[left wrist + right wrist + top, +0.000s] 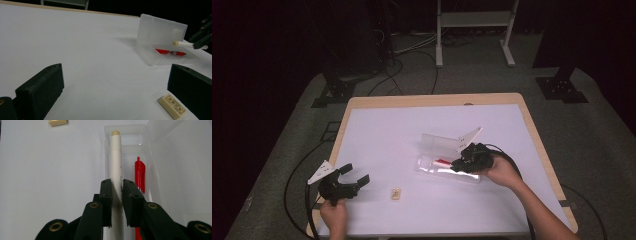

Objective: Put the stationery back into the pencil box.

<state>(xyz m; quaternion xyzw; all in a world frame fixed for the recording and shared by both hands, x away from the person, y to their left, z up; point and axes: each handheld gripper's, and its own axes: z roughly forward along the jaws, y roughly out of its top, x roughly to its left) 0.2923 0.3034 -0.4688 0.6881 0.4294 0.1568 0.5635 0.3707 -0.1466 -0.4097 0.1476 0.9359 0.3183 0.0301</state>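
Note:
A clear plastic case (439, 156) lies open right of the table's middle, its lid (161, 31) standing up. A red pen (140, 175) rests in the case's tray (156, 60). My right gripper (117, 185) is shut on a white pen (116, 157), which it holds lengthwise over the tray's left side; that white pen (183, 44) juts out just above the red pen (170, 52). My left gripper (357, 173) stands open near the front left, nothing between its fingers (40, 91). A small cream eraser (396, 194) lies just right of it.
The white table top (382, 135) has a wooden rim. Black cables (302, 175) trail off the table's left and right sides. A white metal stand (474, 30) and black stand feet (559, 87) sit on the carpet behind.

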